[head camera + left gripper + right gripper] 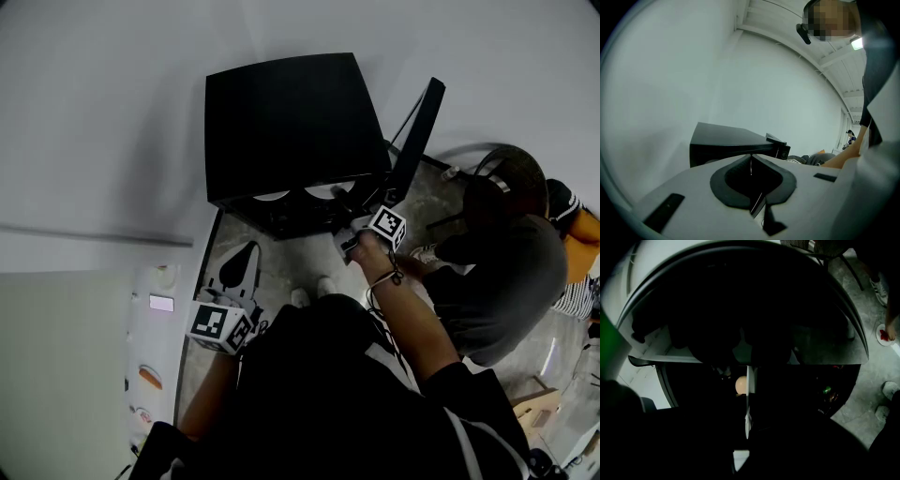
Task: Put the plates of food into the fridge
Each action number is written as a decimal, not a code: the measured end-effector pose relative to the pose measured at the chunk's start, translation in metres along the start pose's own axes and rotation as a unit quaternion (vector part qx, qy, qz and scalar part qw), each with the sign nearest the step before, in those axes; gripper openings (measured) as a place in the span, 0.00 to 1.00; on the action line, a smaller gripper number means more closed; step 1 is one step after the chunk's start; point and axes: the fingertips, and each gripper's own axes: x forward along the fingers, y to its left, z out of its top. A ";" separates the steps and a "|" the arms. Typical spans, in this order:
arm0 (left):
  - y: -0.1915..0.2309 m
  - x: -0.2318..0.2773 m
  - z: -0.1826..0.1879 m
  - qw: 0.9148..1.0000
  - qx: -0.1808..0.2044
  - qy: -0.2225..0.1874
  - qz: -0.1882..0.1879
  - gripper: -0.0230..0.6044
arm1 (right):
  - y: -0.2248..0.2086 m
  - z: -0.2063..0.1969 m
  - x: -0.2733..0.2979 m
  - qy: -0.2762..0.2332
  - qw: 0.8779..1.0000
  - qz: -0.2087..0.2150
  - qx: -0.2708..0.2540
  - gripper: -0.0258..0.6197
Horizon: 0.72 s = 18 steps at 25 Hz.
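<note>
No legible text, brand or number in any view. Left cube [221, 325] and right cube [388, 226] – black-and-white square marker patterns only, no letters or digits.

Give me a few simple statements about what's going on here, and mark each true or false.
1. The door of the fridge stands open. True.
2. The left tool carries food. False: its jaws are together on nothing.
3. The right tool is at the fridge's open front. True.
4. The right tool's jaws gape wide. False: they pinch a thin edge, seemingly the rim of a white plate.
5. The fridge is white. False: it is black.
</note>
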 end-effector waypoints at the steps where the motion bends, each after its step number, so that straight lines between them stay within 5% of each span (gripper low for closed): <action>1: 0.001 0.000 0.000 1.000 0.001 0.000 0.001 0.07 | 0.000 0.001 0.002 -0.001 1.000 -0.001 0.000 0.10; 18: 0.004 -0.008 -0.004 1.000 0.006 0.004 0.012 0.07 | -0.009 0.000 0.018 -0.054 0.998 0.002 0.030 0.09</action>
